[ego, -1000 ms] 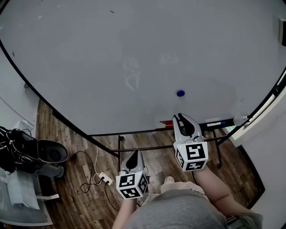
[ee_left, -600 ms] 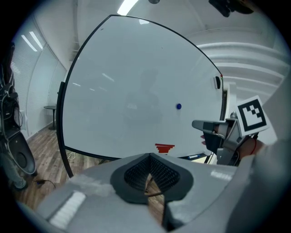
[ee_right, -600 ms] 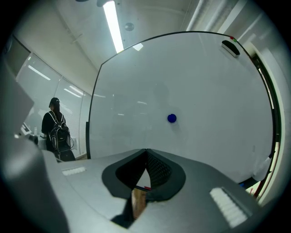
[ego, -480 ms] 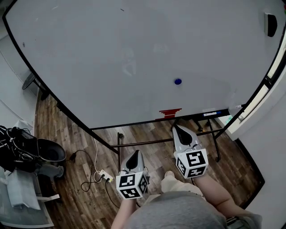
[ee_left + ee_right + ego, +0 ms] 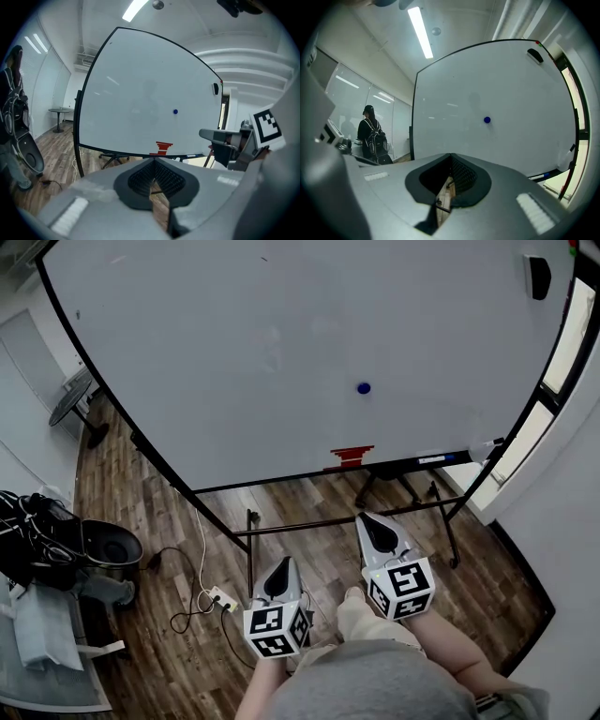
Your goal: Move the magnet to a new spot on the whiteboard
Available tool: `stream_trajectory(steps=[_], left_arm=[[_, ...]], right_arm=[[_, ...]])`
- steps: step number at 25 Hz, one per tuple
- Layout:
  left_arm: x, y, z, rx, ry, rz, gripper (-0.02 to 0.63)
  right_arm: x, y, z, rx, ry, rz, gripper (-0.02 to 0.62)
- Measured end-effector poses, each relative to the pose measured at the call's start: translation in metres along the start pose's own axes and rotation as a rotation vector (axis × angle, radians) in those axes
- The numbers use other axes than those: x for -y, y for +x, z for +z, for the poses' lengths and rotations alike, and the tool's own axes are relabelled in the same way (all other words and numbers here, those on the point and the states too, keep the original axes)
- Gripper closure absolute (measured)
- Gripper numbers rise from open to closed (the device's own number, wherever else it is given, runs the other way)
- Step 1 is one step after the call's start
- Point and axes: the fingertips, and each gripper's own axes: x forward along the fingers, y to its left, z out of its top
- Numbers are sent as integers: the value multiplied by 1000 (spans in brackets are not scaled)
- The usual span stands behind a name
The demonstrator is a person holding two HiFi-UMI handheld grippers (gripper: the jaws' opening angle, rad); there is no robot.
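The whiteboard [image 5: 281, 343] stands upright on its wheeled frame and fills the upper part of the head view, over a wooden floor [image 5: 169, 521]. Below it, at 6 o'clock, the person's forearms hold both tools out toward the board, pointing a little downward. The right gripper [image 5: 366, 521] reaches further forward than the left gripper [image 5: 282, 564], which sits at its 8 o'clock. Each claw is closed, pads together, with nothing between them.

A stepped red block [image 5: 352, 457] sits at the board's lower edge. At its 12 o'clock, well up the white surface, the magnet [image 5: 363, 388] lies flat against the board, at 12 o'clock from the right gripper and well apart from it. It is a small blue round disc, so it shows no long axis and no heading.

A second ago the right claw stood open just under the magnet, near the tray. Now it is drawn back over the floor and closed empty. The board looks farther off, and the magnet is where it was above the red block.
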Motion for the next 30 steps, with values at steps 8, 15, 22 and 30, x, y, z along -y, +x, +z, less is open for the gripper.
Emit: stream_trajectory(steps=[8, 15, 22, 30], left_arm=[[6, -49, -25, -8, 1, 11, 602], [4, -88, -46, -17, -1, 24, 603], [5, -109, -59, -23, -2, 24, 601], [5, -111, -55, -13, -4, 19, 603]], right_arm=[[-33, -46, -17, -9, 25, 35, 595], [-61, -74, -38, -35, 49, 56, 595], [-78, -92, -44, -32, 48, 69, 595], [-82, -94, -45, -46, 14, 62, 595]])
